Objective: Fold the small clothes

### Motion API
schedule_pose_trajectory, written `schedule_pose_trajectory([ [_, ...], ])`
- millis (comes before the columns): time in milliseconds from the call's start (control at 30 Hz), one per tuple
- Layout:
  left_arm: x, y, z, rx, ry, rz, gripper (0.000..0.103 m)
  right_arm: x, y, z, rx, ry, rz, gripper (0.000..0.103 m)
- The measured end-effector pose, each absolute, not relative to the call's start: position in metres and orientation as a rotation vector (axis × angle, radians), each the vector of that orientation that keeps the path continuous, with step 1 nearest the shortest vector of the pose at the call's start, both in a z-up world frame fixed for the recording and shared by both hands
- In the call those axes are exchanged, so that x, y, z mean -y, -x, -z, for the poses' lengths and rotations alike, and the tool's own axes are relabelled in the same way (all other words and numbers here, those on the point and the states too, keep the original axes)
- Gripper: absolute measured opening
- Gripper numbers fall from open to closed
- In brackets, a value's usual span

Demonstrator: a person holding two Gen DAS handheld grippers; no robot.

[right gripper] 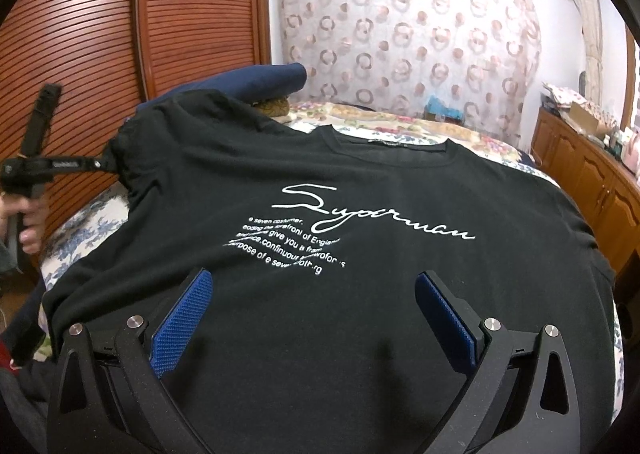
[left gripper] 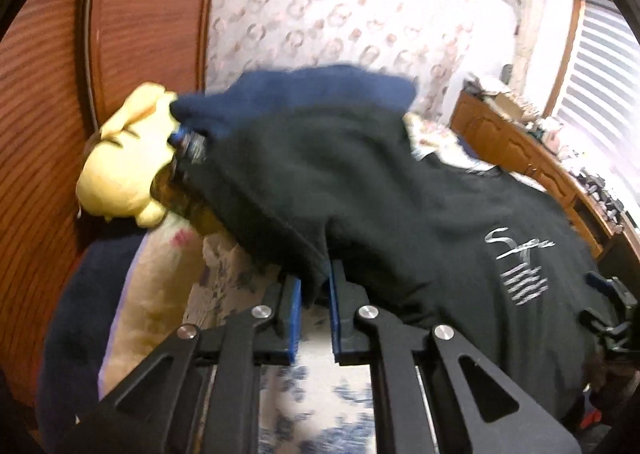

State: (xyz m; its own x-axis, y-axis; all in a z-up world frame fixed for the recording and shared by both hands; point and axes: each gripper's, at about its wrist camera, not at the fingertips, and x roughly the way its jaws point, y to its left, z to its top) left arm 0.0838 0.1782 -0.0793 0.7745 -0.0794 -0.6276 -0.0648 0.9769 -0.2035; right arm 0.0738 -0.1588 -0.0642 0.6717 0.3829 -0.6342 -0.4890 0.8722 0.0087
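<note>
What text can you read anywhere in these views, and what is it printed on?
"Syparman", roughly, in white script: chest of the black T-shirt.
"give you a fram", "purpose of e seven": small lines beneath it, creased and only partly legible.
Neck label: too small.
White lettering on the left gripper: blurred.

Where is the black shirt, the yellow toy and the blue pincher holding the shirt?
black shirt [right gripper: 360, 318]: right wrist view, plain front below the writing.
yellow toy [left gripper: 120, 162]: left wrist view, its soft body.
left gripper [left gripper: 316, 294]: left wrist view, between fingertips pinching sleeve.
</note>
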Motion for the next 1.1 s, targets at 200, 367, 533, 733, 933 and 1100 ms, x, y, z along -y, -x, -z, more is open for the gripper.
schedule_pose_trajectory([
  [200, -0.129, -0.091, 0.034, -0.631, 0.104, 0.118, 0.008, 0.160, -0.074, 0.064, -0.671, 0.159, -0.490, 0.103],
  [367, -0.063, -0.108, 0.019, -0.656, -0.017, 0.244, 0.008, 0.161, -0.073, 0.063, -0.668, 0.150, -0.487, 0.103],
  [533, -0.027, -0.107, 0.020, -0.664, -0.060, 0.329, 0.016, 0.163, -0.075, 0.064, -0.671, 0.133, -0.484, 0.103],
  [733, -0.031, -0.094, 0.022, -0.678, -0.045, 0.352, 0.036, 0.164, -0.075, 0.065, -0.668, 0.125, -0.482, 0.103],
  [933, -0.055, -0.085, 0.041, -0.707, -0.001, 0.311, 0.062, 0.164, -0.075, 0.065, -0.670, 0.123, -0.482, 0.103],
  [1100, -0.083, -0.086, 0.074, -0.783, -0.007, 0.221, 0.062, 0.164, -0.075, 0.065, -0.669, 0.123, -0.481, 0.103],
])
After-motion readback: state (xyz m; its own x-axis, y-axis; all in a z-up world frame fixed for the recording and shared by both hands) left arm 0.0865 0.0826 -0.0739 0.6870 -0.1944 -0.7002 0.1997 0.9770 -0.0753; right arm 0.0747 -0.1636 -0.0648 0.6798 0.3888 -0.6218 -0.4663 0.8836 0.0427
